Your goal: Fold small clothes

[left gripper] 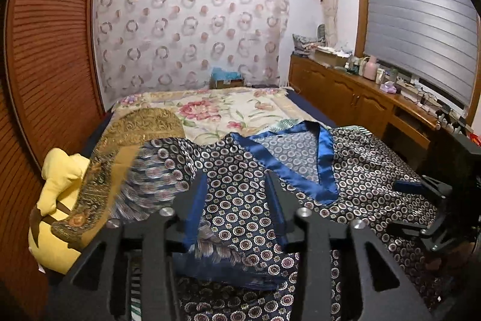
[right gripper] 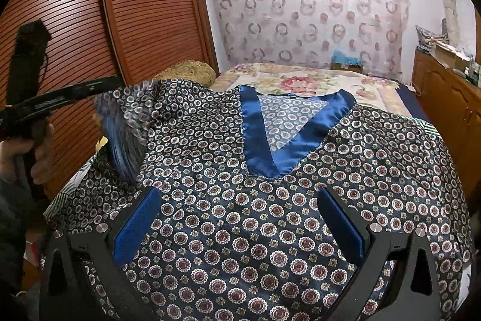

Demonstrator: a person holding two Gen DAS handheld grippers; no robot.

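Nearest me, my right gripper (right gripper: 240, 218) hovers with its jaws wide apart and empty over the chest of the patterned shirt (right gripper: 255, 215), which lies face up on the bed (left gripper: 210, 110) with its blue V-neck (right gripper: 270, 134) pointing away from me, long axis running from me toward the headboard wall. To its left, my left gripper (left gripper: 237, 200) has its jaws apart with nothing pinched, and the blurred sleeve (right gripper: 126, 134) is dropping across the shirt's left shoulder, so I judge that fold delivered and the right sleeve, nearer my right hand, next. Beyond lie a yellow plush toy (left gripper: 57, 200) and a gold pillow (left gripper: 144, 122); a cardboard box (left gripper: 225, 78) holds something blue.
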